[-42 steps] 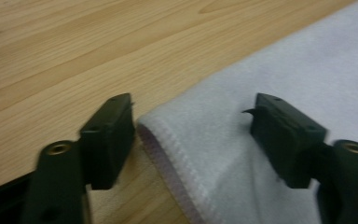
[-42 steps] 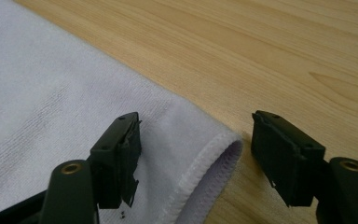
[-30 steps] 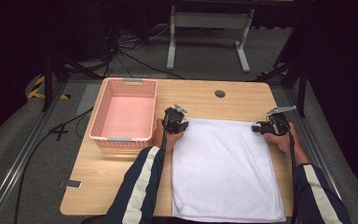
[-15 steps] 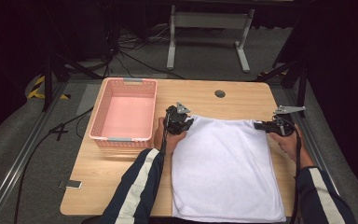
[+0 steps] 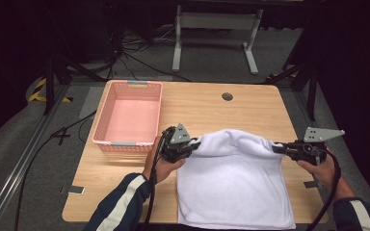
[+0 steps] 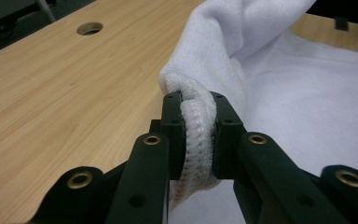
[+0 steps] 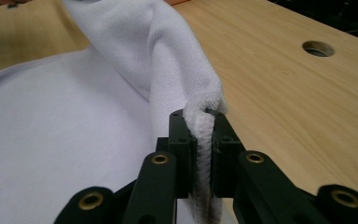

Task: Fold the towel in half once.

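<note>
A white towel (image 5: pixel 233 185) lies on the worktop (image 5: pixel 250 108), close to the person's side. Its far edge is lifted up off the wood. The rest of it lies flat below, reaching to the near edge of the worktop.

The left gripper (image 5: pixel 189 146) holds the far left corner of the towel. In the left gripper view its jaws are clenched tight on the thick hem (image 6: pixel 196 140). The right gripper (image 5: pixel 278 148) holds the far right corner. In the right gripper view its jaws have just been closing, and the towel's hem (image 7: pixel 203 158) is squeezed between them.

So the lifted edge runs from side to side, stretched like a little bridge between the two grippers. Both grippers are about the same way up the towel, one at each end of that edge. Neither one is nearer to the middle.

The flat part of the towel lies toward the person from both pairs of jaws. This looks like the start of a fold. I think the lifted edge has to come toward the person, over the flat part, to meet the near edge. Both hands should go together, so the edge stays straight.

A pink basket (image 5: pixel 130 115) sits on the left side of the worktop, just beside the left hand (image 5: pixel 163 166). It is apart from the towel.
</note>
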Demonstrator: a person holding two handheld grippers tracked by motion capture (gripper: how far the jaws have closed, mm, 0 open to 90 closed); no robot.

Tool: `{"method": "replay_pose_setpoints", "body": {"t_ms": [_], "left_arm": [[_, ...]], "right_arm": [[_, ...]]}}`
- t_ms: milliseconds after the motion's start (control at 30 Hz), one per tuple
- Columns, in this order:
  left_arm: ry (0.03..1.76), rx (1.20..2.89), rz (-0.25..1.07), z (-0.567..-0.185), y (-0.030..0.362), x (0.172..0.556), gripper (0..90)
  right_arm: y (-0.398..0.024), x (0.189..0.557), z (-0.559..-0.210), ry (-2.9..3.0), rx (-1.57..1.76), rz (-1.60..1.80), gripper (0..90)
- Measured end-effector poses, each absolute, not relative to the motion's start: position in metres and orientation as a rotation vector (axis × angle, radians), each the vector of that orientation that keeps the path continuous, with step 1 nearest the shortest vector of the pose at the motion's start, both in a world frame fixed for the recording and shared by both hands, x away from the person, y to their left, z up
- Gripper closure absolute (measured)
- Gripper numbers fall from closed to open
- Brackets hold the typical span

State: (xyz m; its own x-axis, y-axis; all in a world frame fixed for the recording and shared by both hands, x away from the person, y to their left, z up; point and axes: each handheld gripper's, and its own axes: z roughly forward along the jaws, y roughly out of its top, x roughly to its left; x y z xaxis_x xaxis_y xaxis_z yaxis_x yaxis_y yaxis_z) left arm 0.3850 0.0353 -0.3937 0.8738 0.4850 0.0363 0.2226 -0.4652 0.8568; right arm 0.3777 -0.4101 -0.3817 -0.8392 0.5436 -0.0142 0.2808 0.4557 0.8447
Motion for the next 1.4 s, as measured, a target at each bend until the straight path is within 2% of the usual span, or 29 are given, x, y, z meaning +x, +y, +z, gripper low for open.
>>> {"method": "replay_pose_setpoints", "body": {"t_ms": [333,667,1000,1400], "left_arm": [[0.388,2.176,0.253,-0.415,0.051,0.344,78.6],[0.306,2.379,0.210,-0.448,0.048,0.324,78.1],[0.387,2.426,0.320,-0.453,0.036,0.346,78.3],[0.489,2.368,0.410,-0.457,0.019,0.404,78.5]], "right_arm": [[-0.410,0.325,-0.392,2.614,0.500,1.268,81.8],[-0.406,0.305,-0.427,2.791,0.482,1.055,81.2],[-0.405,0.318,-0.441,2.749,0.594,0.989,81.4],[-0.408,0.374,-0.443,2.567,0.761,0.904,82.0]]}}
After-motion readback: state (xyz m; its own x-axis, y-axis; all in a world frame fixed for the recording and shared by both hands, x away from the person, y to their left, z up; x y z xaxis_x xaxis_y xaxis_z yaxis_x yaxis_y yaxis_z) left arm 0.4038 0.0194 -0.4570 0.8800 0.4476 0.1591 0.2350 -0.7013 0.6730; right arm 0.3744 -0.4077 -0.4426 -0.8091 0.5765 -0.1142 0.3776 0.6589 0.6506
